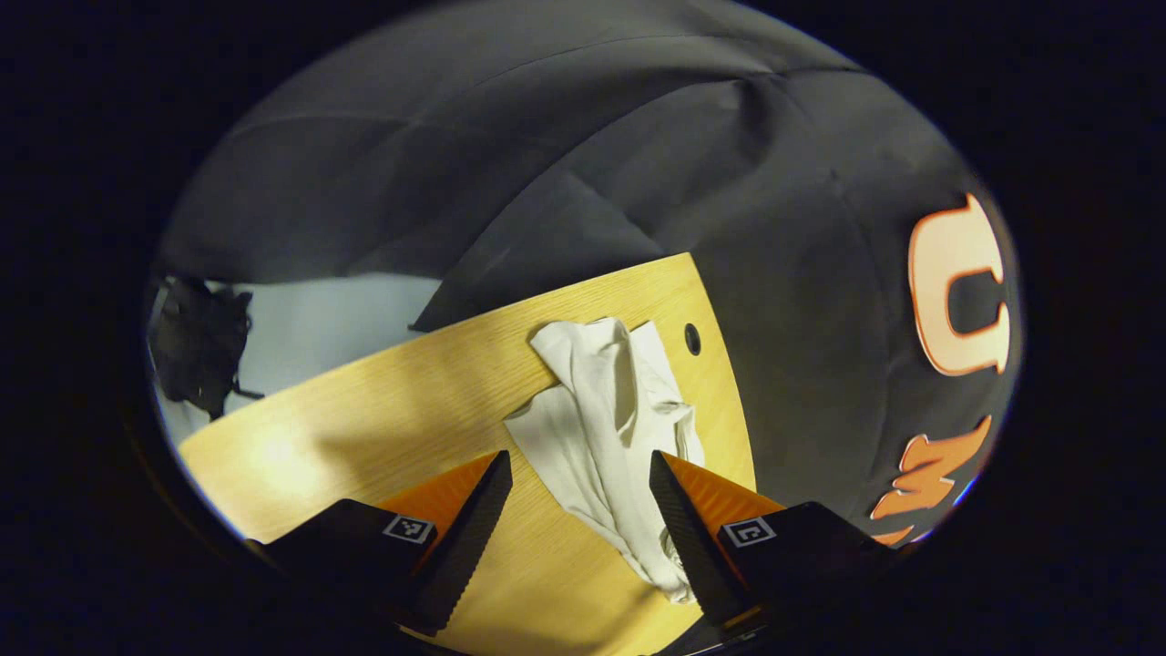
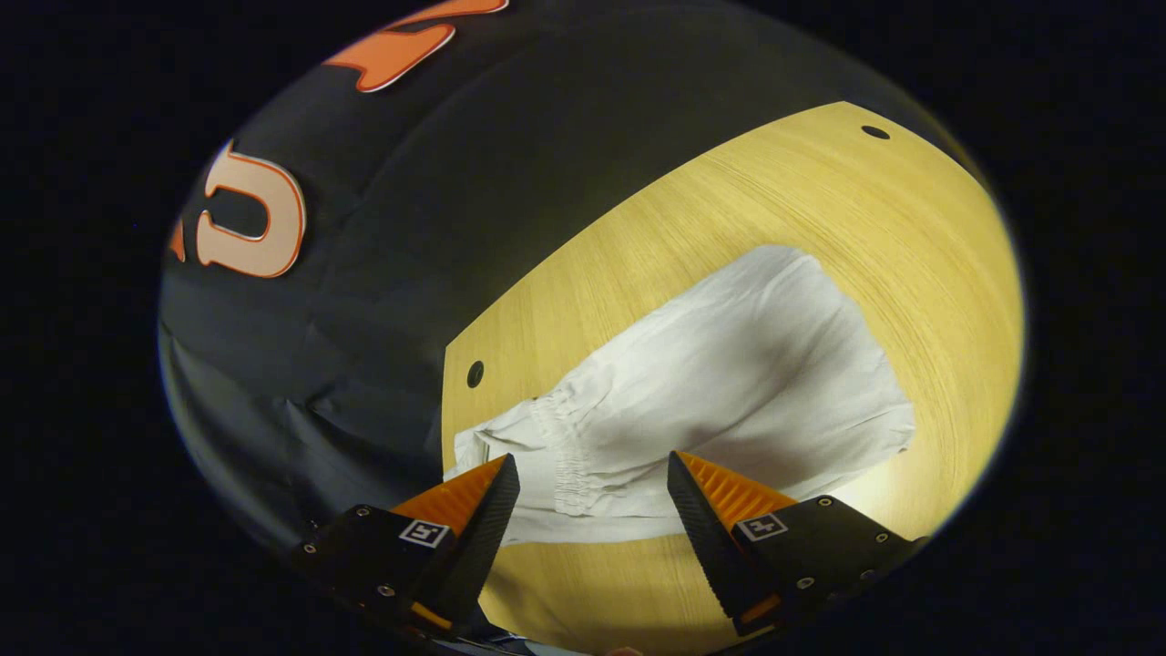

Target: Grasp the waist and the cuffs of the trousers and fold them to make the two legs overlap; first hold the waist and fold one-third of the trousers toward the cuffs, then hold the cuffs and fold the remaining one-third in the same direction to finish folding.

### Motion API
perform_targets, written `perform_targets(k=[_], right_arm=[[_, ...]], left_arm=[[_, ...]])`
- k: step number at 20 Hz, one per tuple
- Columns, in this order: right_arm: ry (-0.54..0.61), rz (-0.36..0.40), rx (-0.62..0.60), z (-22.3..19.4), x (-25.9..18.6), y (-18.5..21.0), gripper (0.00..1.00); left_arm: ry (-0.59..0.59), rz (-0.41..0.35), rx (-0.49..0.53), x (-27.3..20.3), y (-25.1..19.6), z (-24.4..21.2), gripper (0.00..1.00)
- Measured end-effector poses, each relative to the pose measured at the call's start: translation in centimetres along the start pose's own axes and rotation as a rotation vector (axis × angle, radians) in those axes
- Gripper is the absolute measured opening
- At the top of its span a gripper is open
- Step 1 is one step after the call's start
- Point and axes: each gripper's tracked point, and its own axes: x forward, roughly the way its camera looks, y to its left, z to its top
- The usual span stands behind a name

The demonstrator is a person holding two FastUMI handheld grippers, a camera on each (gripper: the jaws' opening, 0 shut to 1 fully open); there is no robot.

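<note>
On the wooden table (image 2: 820, 210), white trousers (image 2: 729, 383) lie near its edge, each hand-held gripper (image 1: 580, 478) (image 2: 592, 478) wide open, empty.

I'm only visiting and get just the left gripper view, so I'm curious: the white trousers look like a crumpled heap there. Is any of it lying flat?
Observer: Yes. In the right gripper view, most of the trousers are spread fairly smooth on the table.
Operator: Can you see a stretchy end?
Observer: A gathered band shows near the table's edge, close to a small hole in the tabletop.
Operator: Is the other gripper pinching it?
Observer: No. The right gripper is open, one finger on each side of the gathered band, with nothing clamped between them.
</note>
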Motion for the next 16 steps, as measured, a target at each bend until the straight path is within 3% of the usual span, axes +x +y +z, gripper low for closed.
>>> perform_targets(k=[7, 15, 16], right_arm=[[-0.042, -0.050, 0.053, 3.5, -1.4, -4.4, 0.98], [-0.042, -0.066, 0.085, 4.5, -1.6, -6.7, 0.98], [-0.043, -0.066, 0.091, 4.6, -1.6, -6.8, 0.98]], left_arm=[[0.019, 0.071, -0.049, 4.0, 1.3, -0.3, 0.99], [0.011, 0.009, -0.094, 6.9, -1.4, 0.4, 0.96], [0.014, 0.002, -0.088, 7.5, -1.9, 0.5, 0.99]])
